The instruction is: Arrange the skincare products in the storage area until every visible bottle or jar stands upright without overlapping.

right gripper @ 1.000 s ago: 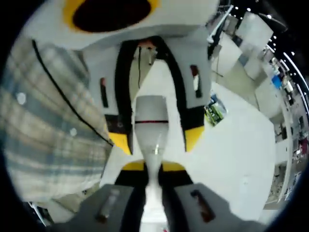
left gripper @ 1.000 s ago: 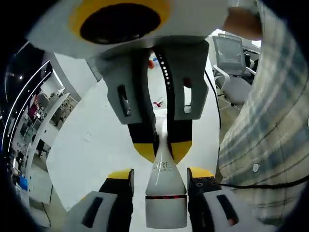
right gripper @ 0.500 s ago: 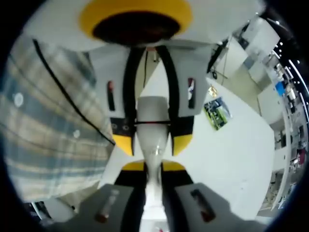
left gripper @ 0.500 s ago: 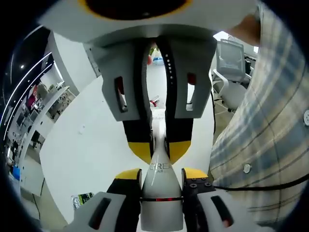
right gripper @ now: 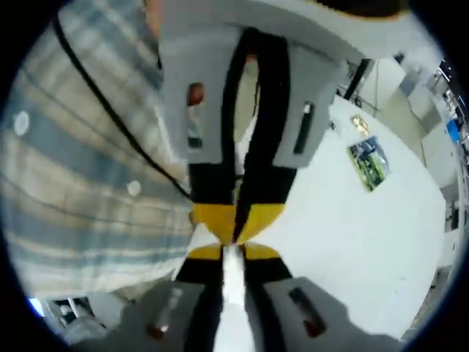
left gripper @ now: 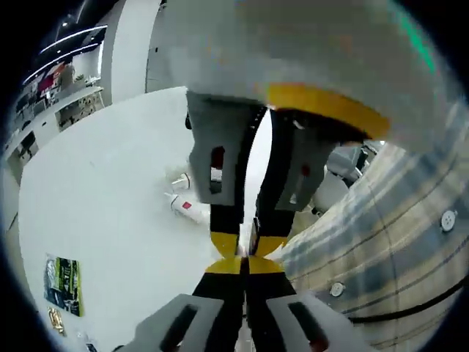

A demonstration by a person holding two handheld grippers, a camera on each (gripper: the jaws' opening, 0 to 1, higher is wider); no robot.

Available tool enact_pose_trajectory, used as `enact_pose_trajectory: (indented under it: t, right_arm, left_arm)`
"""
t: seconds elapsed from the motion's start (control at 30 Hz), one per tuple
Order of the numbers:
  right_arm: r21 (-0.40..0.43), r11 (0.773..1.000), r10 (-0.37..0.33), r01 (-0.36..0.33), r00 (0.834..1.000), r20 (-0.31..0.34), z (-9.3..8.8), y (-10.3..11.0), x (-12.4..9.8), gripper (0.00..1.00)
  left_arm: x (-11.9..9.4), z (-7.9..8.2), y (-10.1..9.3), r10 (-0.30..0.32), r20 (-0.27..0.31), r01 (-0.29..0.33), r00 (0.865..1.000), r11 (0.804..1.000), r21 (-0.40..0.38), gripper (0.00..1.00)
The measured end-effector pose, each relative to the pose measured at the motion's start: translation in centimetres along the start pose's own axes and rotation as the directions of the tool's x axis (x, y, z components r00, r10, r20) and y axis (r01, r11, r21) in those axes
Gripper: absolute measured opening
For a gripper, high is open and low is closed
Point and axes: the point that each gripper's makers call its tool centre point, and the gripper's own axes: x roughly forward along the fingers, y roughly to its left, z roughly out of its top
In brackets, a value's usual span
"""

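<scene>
A slim white bottle (right gripper: 231, 273) shows as a pale sliver pinched in the right tool (right gripper: 233, 253), held in the air above the bench (left gripper: 110, 191) - probably to be stood upright there. The left tool (left gripper: 244, 265) meets the right tool tip to tip, its jaws drawn nearly together; what it grips, I cannot tell. Down on the bench another small bottle (left gripper: 187, 209) lies on its side - likely next to right.

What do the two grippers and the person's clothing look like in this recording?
Both the left gripper and the right gripper have light grey bodies, black inner jaw faces and yellow tips. A plaid shirt in beige and blue-grey, with pale buttons, has a thin black cable running across it.
</scene>
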Motion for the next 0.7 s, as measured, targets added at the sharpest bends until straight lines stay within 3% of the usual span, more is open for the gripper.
enact_pose_trajectory:
  t: [0.07,0.1,0.13,0.17,0.2,0.23,0.27,0.3,0.37,0.47,0.7]
  right_arm:
    - [0.041,0.999,-0.011,0.008,0.998,0.069,0.4,-0.5,0.3,0.0]
    - [0.076,0.997,-0.018,0.013,0.997,0.073,0.1,-1.0,0.7,0.0]
    - [0.12,0.992,-0.044,0.043,0.999,0.001,-2.1,-1.9,1.8,0.0]
    - [0.104,0.993,-0.051,0.058,0.996,-0.068,-3.6,-2.0,2.4,0.0]
    - [0.087,0.994,-0.058,0.069,0.991,-0.124,-5.1,-2.0,2.9,0.0]
    - [0.107,0.991,-0.06,0.078,0.984,-0.166,-6.4,-1.6,3.1,0.0]
    - [0.117,0.99,-0.056,0.074,0.986,-0.156,-6.8,-1.1,3.3,0.0]
    - [0.156,0.986,-0.039,0.051,0.996,-0.078,-6.2,-0.4,3.4,0.0]
    - [0.229,0.973,-0.04,0.04,0.999,-0.004,-6.0,0.1,3.1,0.0]
    - [0.27,0.96,-0.076,0.077,0.997,-0.013,-7.3,0.0,2.9,0.0]
    - [0.393,0.913,-0.146,0.108,0.987,0.068,-7.8,0.1,2.0,0.0]
  left_arm:
    - [0.8,-0.4,1.8,0.063,-0.002,-0.063,0.998,0.99,0.126,0.0]
    - [1.0,-0.6,1.3,0.045,0.0,-0.045,0.999,0.994,0.101,0.0]
    - [2.0,-1.2,2.1,0.053,0.011,-0.054,0.999,0.995,0.09,0.0]
    - [2.0,-1.7,3.3,0.11,0.009,-0.11,0.994,0.99,0.089,0.0]
    - [2.3,-3.1,3.3,0.093,-0.039,-0.091,0.995,0.995,0.046,0.0]
    - [2.2,-3.6,2.8,0.073,-0.023,-0.073,0.997,0.997,-0.008,0.0]
    - [2.0,-3.6,2.8,0.089,0.012,-0.09,0.996,0.996,0.01,0.0]
    - [1.5,-4.2,2.1,0.07,-0.003,-0.07,0.998,0.997,-0.013,0.0]
    - [1.7,-5.3,1.9,0.077,-0.018,-0.077,0.997,0.997,-0.012,0.0]
    - [2.6,-6.7,1.9,0.084,-0.069,-0.083,0.994,0.996,0.01,0.0]
    - [4.0,-7.4,1.2,0.071,-0.161,-0.054,0.984,0.993,0.105,0.0]
